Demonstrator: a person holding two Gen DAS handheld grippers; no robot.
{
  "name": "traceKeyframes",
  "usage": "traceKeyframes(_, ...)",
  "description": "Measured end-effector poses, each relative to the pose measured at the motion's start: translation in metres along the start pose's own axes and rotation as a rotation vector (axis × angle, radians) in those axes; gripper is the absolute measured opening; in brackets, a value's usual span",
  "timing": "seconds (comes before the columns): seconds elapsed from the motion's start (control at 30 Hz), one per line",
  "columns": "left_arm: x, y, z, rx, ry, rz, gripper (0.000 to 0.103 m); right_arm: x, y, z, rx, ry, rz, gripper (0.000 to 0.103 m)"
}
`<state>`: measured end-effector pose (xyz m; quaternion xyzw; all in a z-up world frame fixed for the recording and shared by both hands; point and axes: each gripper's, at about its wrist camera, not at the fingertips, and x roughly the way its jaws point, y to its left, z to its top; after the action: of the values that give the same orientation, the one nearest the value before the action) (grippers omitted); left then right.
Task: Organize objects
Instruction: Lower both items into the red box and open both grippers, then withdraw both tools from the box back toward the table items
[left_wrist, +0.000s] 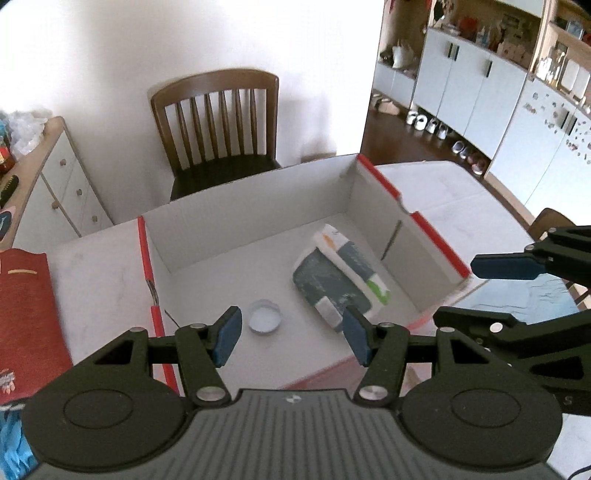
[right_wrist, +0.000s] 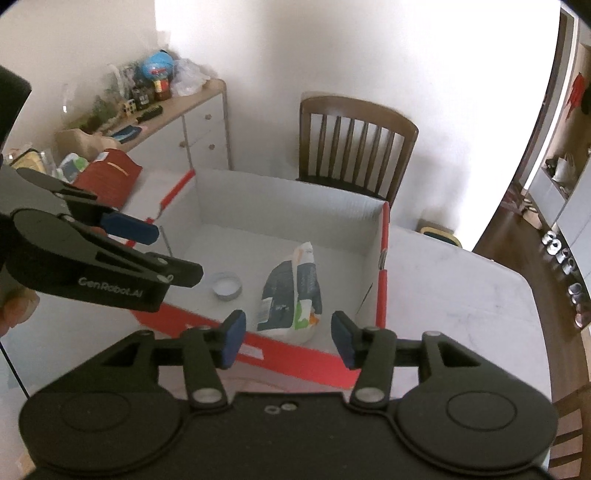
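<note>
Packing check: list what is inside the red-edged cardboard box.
Inside the cardboard box: a soft packet lying flat and a small round lid, apart. Whatever lies under the packet is hidden.

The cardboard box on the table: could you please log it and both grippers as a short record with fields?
container: cardboard box, open top, red edges, on the white table
contents: small round lid lying flat; soft printed packet to its right, apart from it
left gripper: open, empty, above the near edge of the box
right gripper: open, empty, near the packet's end
behind the box: wooden chair
</note>
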<state>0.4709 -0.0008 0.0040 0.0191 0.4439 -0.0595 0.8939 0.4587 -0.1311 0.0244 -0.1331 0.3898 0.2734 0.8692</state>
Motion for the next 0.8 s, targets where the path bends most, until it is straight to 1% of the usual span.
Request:
traceKeyframes(0.23,-0.034,-0.015,-0.024,-0.003,-0.046,0.01,0.059,-0.024,0.004,-0.015,-0.001,-0.025,0.025,0.055)
traceKeyframes(0.3,-0.044,-0.017,-0.031,-0.012,-0.064,0.012,0.064,-0.031,0.006,-0.019,-0.011,-0.036,0.026,0.057)
traceKeyframes(0.43,-0.061,-0.023,-0.042,-0.035,-0.097,0.007,0.065,-0.044,0.008,-0.024,-0.011,-0.059,0.045,0.064)
traceKeyframes(0.6,-0.079,-0.031,-0.055,-0.047,-0.133,0.015,0.065,-0.058,0.011,-0.031,-0.018,-0.082,0.065,0.068)
traceKeyframes(0.7,-0.09,-0.036,-0.061,-0.052,-0.156,0.015,0.066,-0.066,0.013,-0.036,-0.019,-0.095,0.076,0.073)
traceKeyframes(0.73,-0.093,-0.038,-0.063,-0.054,-0.163,0.015,0.067,-0.068,0.013,-0.038,-0.021,-0.1,0.079,0.077)
traceKeyframes(0.8,-0.1,-0.04,-0.068,-0.06,-0.175,0.014,0.076,-0.073,0.014,-0.042,-0.027,-0.112,0.082,0.079)
